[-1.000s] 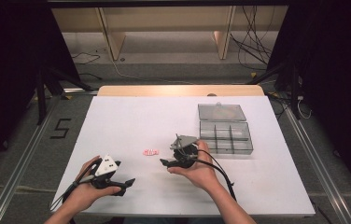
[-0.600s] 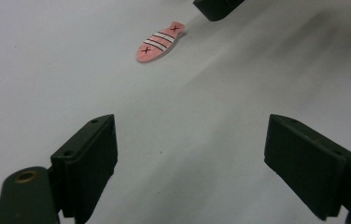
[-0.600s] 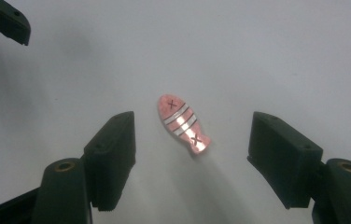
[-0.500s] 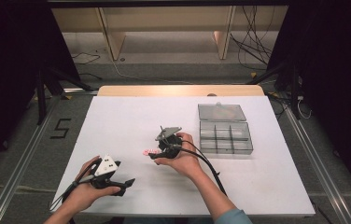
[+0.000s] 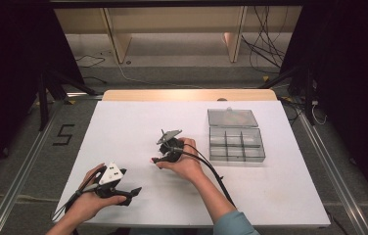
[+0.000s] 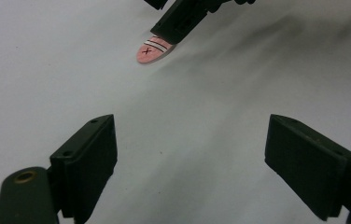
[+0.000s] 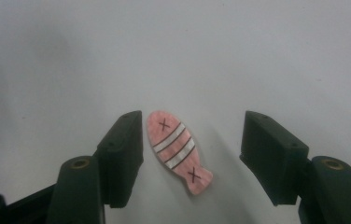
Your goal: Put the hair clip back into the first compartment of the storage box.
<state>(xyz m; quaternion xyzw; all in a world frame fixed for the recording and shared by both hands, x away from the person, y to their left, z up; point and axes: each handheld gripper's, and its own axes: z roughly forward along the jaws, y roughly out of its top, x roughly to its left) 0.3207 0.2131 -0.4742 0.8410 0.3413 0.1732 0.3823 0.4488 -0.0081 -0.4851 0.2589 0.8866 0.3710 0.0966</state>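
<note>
Two jaws of the right gripper [image 7: 190,158] now straddle the pink fish piece [image 7: 179,151], flat on the white table [image 5: 123,127]; they have just been closing, not yet touching. Pickup looks imminent. Left gripper [image 6: 190,154] rests apart, jaws wide.

Pink fish tag [image 7: 178,151], white stripes

Two hand-held grippers are showing matte black, blocky jaws with small screw holes and brass-ringed pivots. The left gripper [image 5: 132,192] is carrying a white-grey three-cornered plate; the right gripper [image 5: 155,159] is trailing a black cable toward 5 o'clock, past a teal sleeve [image 5: 232,224].
</note>
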